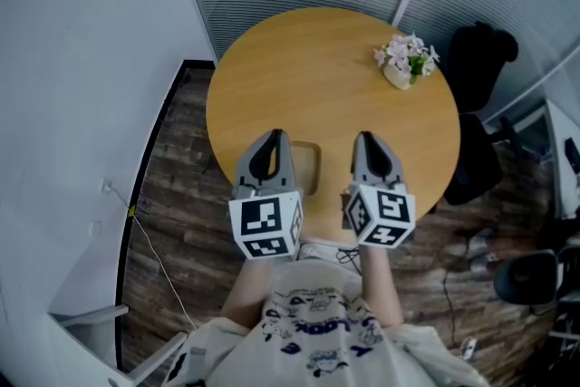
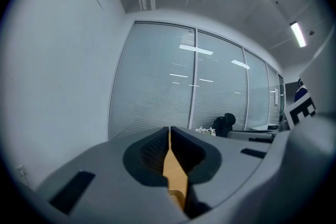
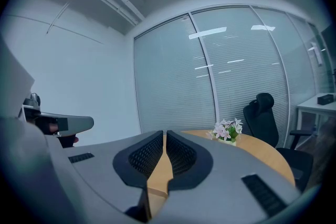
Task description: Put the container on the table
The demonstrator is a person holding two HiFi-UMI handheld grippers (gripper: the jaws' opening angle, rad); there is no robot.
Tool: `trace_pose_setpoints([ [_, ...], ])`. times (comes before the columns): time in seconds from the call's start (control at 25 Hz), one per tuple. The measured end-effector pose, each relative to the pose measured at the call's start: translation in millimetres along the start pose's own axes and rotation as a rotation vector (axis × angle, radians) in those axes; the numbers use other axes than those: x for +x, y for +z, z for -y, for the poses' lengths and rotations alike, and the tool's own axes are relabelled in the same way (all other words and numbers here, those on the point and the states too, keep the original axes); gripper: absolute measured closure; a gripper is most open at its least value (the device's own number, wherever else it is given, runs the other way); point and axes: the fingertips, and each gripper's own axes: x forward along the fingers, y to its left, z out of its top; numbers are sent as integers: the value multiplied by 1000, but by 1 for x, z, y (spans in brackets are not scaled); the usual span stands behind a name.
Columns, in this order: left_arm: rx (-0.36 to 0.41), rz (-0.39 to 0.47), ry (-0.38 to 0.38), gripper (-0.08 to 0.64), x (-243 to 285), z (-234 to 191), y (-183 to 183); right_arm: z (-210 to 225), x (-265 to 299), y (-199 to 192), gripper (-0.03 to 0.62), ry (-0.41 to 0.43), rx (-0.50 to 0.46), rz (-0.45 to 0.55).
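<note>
Hovering two grippers, both closed and empty, over the near edge of a round wooden table (image 1: 317, 59).
Looking across the table toward a black office chair (image 1: 476, 59) beyond the far rim, ahead and right of the right gripper (image 1: 365, 139); holding the left gripper (image 1: 272, 137) level beside it, each pair of jaws pressed nearly together with only a sliver of tabletop showing between; leaving a clear container (image 1: 306, 168), visible only as a faint rectangular outline, lying on the table between the grippers, just right of the left one; facing a small pot of pink flowers (image 1: 405, 61) well ahead of the right gripper.
</note>
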Motion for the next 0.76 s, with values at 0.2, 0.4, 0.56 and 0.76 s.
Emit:
trace_pose_setpoints([
  [0.2,10,-4,1,545,3,2,0,3,0,1,571,1,-1,0],
  [0.4,9,-13,-1,545,5,4,-4,6,0,-2,571,-1,1,-8],
  [0.56,8,-15,-6,545,5,4,-5,6,0,-2,571,-6,2,-7],
  [0.76,12,-12,-4,545,8,5,-4,9,2,-2,571,-11,3,-4],
])
